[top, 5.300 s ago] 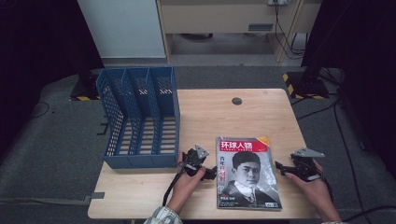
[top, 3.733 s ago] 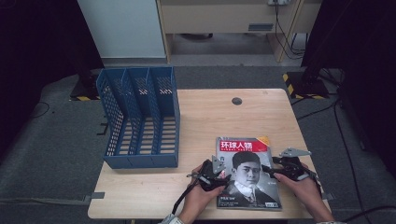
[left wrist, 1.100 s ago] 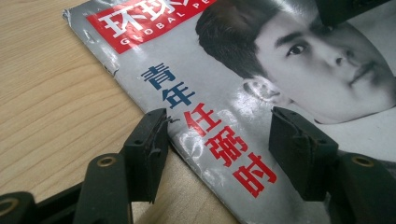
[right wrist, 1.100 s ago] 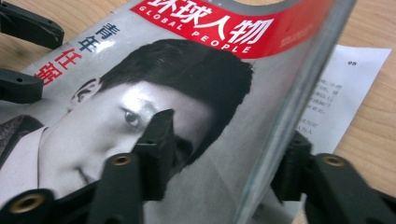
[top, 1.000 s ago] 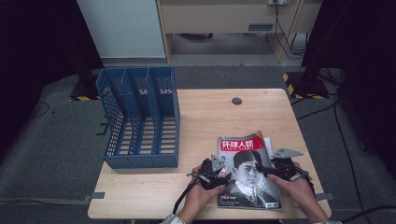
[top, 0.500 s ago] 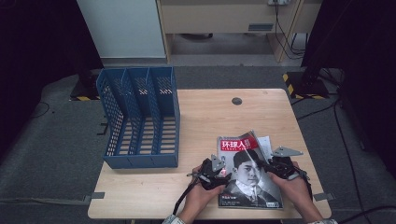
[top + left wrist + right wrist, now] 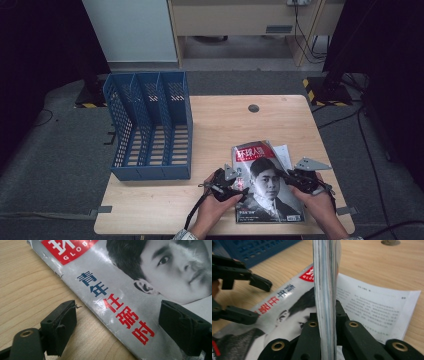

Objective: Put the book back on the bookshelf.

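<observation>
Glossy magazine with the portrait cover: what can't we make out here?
- Glossy magazine with the portrait cover, high view: small lines at the cover's foot too small to read.
- Left gripper view: red masthead cut by the top edge.
- Right gripper view: right gripper pinches a stack of page edges that hides the cover behind; loose white page print blurred.
- Blue mesh file rack, high view: slot floors behind dividers.

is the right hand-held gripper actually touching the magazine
Touching. In the right gripper view, the right hand-held gripper has just closed its jaws, and both press on the magazine page edge that stands between them.
</observation>
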`<state>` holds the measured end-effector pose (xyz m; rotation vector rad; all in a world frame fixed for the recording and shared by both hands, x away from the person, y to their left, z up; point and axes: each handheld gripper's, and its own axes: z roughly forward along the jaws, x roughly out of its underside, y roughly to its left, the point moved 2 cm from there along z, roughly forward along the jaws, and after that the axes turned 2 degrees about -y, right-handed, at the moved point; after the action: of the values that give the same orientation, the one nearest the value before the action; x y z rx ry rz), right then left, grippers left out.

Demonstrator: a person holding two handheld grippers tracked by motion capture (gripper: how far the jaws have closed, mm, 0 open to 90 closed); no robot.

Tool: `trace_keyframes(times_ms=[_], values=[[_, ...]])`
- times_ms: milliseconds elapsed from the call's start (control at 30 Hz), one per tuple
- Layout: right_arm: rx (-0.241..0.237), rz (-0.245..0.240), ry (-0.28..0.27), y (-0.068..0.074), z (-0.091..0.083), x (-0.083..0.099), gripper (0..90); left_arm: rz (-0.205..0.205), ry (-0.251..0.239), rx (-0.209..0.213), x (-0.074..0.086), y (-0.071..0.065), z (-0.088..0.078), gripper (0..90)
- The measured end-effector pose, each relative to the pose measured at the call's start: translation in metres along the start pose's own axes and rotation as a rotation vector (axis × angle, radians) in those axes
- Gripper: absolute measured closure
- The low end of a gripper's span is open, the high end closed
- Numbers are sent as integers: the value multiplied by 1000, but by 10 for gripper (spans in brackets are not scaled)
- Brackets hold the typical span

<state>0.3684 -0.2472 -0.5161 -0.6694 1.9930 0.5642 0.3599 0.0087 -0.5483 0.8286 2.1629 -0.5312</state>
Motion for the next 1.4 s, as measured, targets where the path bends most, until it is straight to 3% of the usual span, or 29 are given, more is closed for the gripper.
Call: trace_keyframes(times_ms=[167, 333, 400, 467, 633, 767, 867, 900, 967, 1067, 1167, 1267, 1400], values=[[-31, 15, -48, 1, -8, -3, 879, -1, 0, 18, 0, 1, 0, 129], [-61, 36, -78, 1, -11, -5, 879, -4, -6, 59, -1, 2, 1, 123], [-84, 52, -97, 1, -12, -6, 879, -1, -9, 95, -2, 1, 3, 124], [-88, 60, -98, 1, -11, -6, 879, 3, -6, 97, -3, 0, 4, 118], [-44, 69, -47, -4, -2, 2, 874, 14, -2, 84, -3, -1, 4, 125], [18, 79, 40, -9, 8, 10, 832, 31, -1, 58, -3, -3, 4, 171], [41, 63, 80, -11, 12, 13, 767, 35, -2, 44, -3, -4, 4, 215], [58, 71, 114, -12, 16, 16, 654, 38, -2, 35, -3, -4, 4, 226], [99, 56, 150, -14, 18, 18, 550, 41, -2, 33, -3, -4, 4, 232], [124, 66, 173, -17, 21, 20, 386, 42, -2, 31, -3, -4, 4, 242], [186, 56, 186, -18, 18, 20, 236, 45, -2, 27, -3, -4, 4, 245], [233, 24, 206, -22, 12, 21, 191, 45, -3, 25, -3, -4, 4, 253], [227, 67, 235, -25, 9, 25, 152, 43, -4, 23, -3, -3, 4, 269]])
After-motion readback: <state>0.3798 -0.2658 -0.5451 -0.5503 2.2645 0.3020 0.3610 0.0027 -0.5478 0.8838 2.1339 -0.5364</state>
